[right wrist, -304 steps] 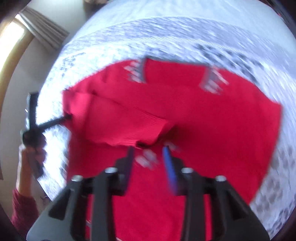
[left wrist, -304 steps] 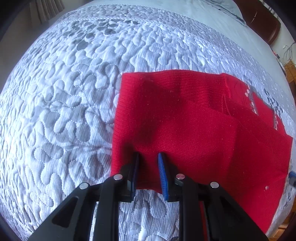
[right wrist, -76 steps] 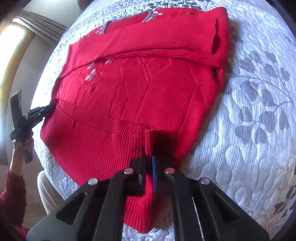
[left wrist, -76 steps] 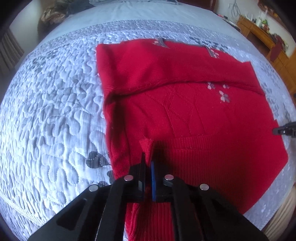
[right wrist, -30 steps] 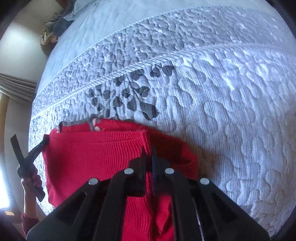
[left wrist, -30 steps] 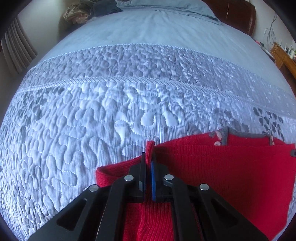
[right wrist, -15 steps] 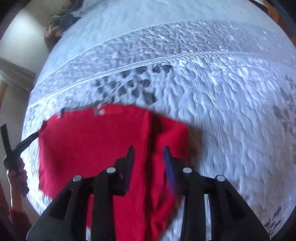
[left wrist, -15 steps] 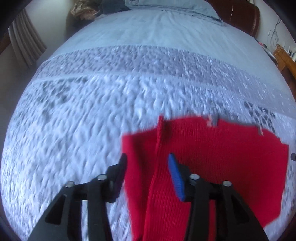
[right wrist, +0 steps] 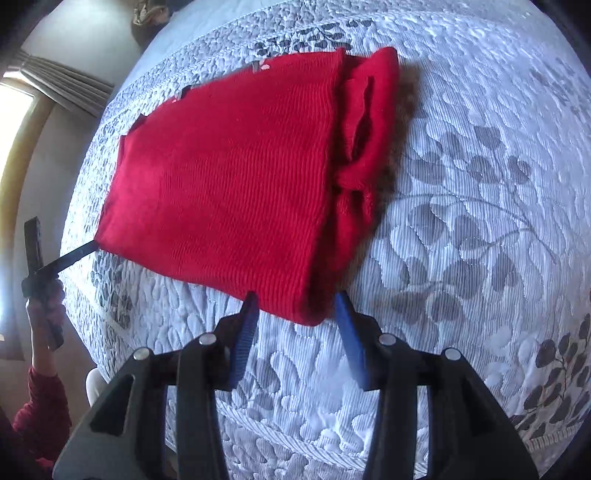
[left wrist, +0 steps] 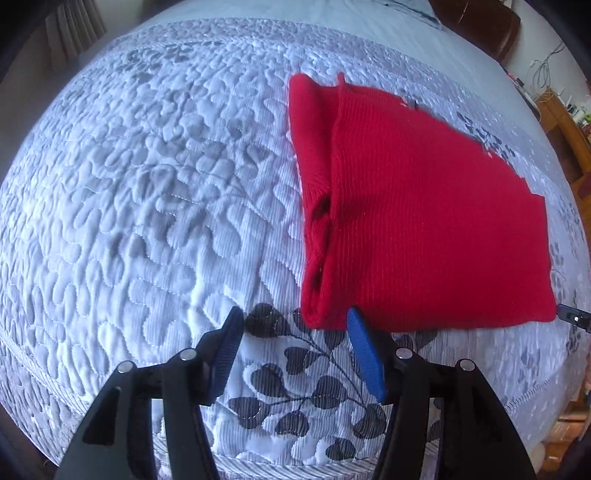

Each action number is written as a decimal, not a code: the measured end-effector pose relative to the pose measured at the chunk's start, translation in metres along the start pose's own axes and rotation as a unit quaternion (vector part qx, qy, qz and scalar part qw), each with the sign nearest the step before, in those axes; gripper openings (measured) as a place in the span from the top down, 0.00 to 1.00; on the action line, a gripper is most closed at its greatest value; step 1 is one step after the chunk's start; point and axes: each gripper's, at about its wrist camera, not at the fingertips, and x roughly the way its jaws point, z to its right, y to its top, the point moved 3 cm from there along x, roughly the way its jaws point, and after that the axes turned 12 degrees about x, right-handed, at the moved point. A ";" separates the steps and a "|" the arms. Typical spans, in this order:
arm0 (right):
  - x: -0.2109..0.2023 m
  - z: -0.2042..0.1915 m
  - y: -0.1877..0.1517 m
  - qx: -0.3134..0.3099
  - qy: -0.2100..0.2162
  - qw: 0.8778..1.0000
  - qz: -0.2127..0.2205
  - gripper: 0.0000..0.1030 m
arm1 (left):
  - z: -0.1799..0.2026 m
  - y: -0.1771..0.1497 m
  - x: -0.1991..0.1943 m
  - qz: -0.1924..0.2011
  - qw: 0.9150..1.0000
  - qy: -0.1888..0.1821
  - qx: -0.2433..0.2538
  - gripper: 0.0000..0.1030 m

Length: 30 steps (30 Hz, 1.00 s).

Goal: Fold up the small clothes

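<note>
folded red sweater (left wrist: 424, 206) on quilted bedspread (left wrist: 147, 184)

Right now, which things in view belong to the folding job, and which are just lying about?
Job:
- red sweater, folded on the quilted bedspread
- left tool, open
- right tool, open

Lying about:
- curtain
- wooden headboard
- clutter on the side cabinet

We are in a home bedroom: a bed under a quilted grey-and-white leaf-patterned bedspread (left wrist: 155, 192), a dark wooden headboard (left wrist: 476, 22), pleated window curtains (right wrist: 62, 88), and a cluttered wooden dresser (left wrist: 569, 125)
</note>
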 end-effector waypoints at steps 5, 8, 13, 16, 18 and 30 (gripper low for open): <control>0.011 -0.005 0.003 0.003 0.009 1.000 -0.018 0.79 | 0.002 0.006 0.015 -0.014 1.000 0.004 -0.001 0.41; 0.009 -0.008 0.003 -0.003 0.019 1.000 -0.017 0.97 | 0.004 0.008 0.016 -0.018 1.000 -0.006 0.001 0.70; -0.008 -0.002 -0.002 -0.007 0.023 1.000 -0.007 0.97 | 0.008 0.009 0.014 -0.024 0.999 -0.029 0.007 0.88; 0.010 0.011 -0.007 -0.006 -0.013 1.000 -0.027 0.97 | 0.008 0.005 0.023 -0.026 0.999 -0.025 0.014 0.88; 0.022 0.016 -0.008 0.002 -0.014 0.999 -0.035 0.97 | 0.007 0.004 0.028 -0.025 0.999 -0.029 0.008 0.88; -0.017 0.012 0.006 0.024 -0.002 1.000 0.003 0.46 | -0.007 0.016 0.003 -0.010 0.998 -0.054 -0.014 0.31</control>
